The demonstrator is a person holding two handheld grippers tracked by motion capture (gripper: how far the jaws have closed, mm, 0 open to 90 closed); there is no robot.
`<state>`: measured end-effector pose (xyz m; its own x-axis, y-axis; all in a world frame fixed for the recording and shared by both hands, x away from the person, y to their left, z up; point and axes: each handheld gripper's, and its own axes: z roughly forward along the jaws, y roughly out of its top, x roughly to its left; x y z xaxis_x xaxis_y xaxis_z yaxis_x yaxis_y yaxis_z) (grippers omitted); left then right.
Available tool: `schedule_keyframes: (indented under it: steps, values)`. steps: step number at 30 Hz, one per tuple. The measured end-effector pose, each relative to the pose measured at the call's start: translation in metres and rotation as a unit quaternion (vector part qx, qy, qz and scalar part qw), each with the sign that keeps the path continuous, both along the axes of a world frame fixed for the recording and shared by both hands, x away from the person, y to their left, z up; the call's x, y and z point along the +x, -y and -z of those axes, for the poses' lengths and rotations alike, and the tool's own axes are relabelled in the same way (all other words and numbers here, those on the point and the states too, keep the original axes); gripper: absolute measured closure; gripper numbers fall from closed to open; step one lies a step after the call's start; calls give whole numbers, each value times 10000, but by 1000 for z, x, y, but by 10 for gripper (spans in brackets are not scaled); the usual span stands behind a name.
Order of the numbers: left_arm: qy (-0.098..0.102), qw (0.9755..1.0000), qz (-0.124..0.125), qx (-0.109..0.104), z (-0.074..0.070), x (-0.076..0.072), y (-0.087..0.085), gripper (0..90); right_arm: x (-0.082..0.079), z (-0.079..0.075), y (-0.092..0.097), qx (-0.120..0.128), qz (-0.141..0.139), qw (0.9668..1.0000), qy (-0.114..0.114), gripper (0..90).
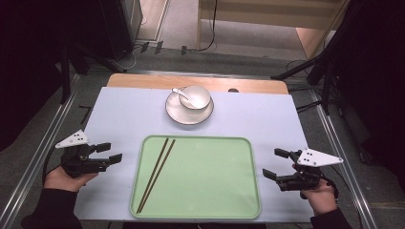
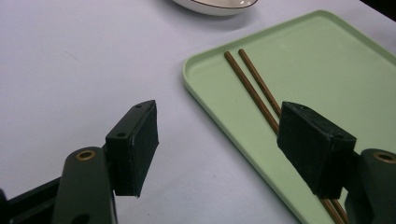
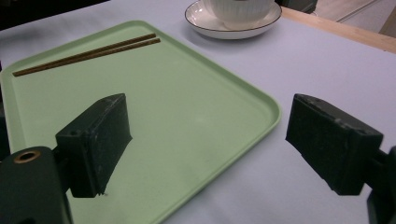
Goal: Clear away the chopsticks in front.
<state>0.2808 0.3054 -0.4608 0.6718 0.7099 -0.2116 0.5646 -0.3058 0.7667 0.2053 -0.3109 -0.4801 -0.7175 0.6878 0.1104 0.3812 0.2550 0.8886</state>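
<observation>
My left claw [image 1: 111, 152] is wide, nothing between its jaws, just left of the tray [image 1: 239, 191] on the desk [image 1: 119, 119]. Chopsticks [image 1: 156, 174] lie side by side on the tray's left part, well clear of my jaws. My right claw [image 1: 276, 163] is wide too, empty, at the tray's right edge. Bowl [image 1: 195, 97] with spoon [image 1: 183, 94] sits on a saucer [image 1: 184, 116] beyond the tray.

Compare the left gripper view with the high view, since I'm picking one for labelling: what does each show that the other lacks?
The left gripper view alone gives a close look at the pads of its open, empty jaws. The high view alone takes in the bowl, the spoon, both hands, the right gripper and the floor. Both share the chopsticks lying on the green tray, the saucer and the pale table cover.
</observation>
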Motion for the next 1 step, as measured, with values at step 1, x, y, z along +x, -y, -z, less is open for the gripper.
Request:
schedule_keyframes:
  steps: [1]
  values:
    - [0,10000,-20,9,0,0,0,295,0,0,0,2,0,10000,-2,142]
